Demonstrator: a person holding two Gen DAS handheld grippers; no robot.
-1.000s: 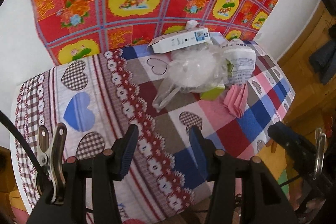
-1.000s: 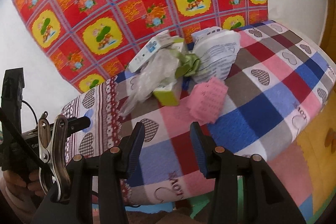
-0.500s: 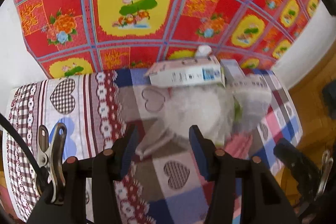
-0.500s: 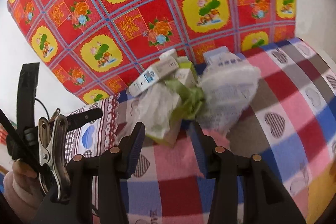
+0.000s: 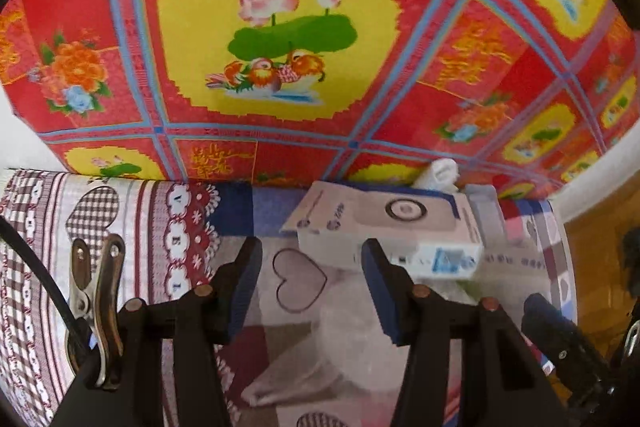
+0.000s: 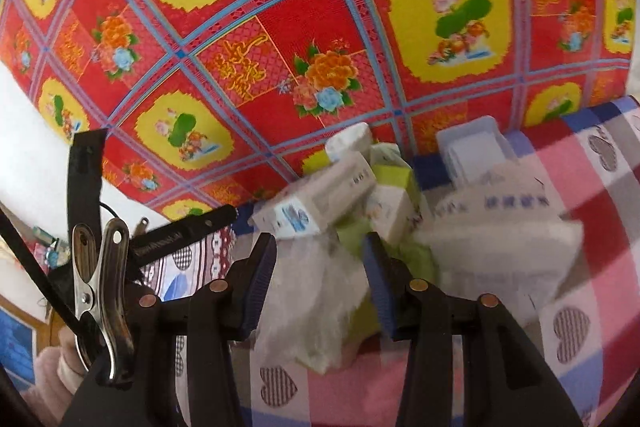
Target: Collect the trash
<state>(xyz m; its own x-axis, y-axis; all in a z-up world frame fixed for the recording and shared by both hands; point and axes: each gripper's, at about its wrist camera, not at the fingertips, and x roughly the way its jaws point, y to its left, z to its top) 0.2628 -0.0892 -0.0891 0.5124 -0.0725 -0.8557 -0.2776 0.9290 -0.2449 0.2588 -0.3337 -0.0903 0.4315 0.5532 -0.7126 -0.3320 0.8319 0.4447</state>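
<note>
Trash heaped at the back of the heart-patterned tablecloth (image 5: 168,227), against the red and yellow floral sheet (image 5: 280,27): white carton (image 5: 384,223) lying across the top, clear plastic bag (image 6: 320,299) slumped in front, green-and-white box (image 6: 394,195) and printed white bag (image 6: 496,239) to the side, small white roll (image 5: 438,173) behind. Left gripper (image 5: 312,291) poised over the clear bag just short of the carton, jaws spreading wider, pads pressing on nothing. Right gripper (image 6: 320,283) parted on either side of the clear bag, not clamped on it.
</note>
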